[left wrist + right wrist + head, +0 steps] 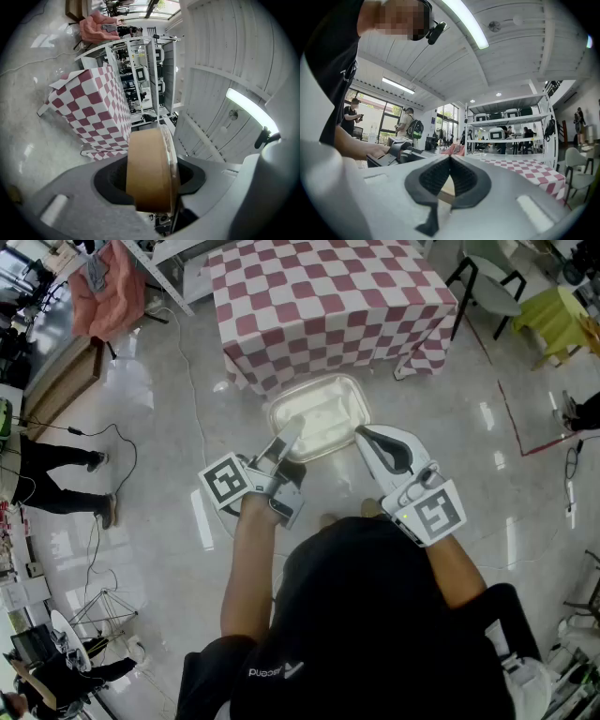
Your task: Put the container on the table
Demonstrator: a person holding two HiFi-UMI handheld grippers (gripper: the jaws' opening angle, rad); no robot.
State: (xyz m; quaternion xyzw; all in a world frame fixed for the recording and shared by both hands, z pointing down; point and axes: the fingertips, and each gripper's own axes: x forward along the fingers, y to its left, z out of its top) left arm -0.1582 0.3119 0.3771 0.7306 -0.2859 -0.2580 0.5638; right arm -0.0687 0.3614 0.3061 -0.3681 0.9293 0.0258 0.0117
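A rectangular container (319,416) with a clear lid and a tan body hangs over the floor, just in front of the red-and-white checked table (328,296). My left gripper (289,435) is shut on its near left edge. In the left gripper view the tan wall of the container (150,173) stands on edge between the jaws, with the table (89,108) beyond it. My right gripper (366,437) pinches the container's right rim. In the right gripper view only a thin tan strip of the container (446,187) shows between the almost closed jaws.
A dark chair (487,287) and a yellow-green stool (553,315) stand right of the table. A pink cloth (108,287) hangs at the far left. A person (56,484) stands at the left edge, with cables on the floor nearby. Shelving racks (140,70) stand behind the table.
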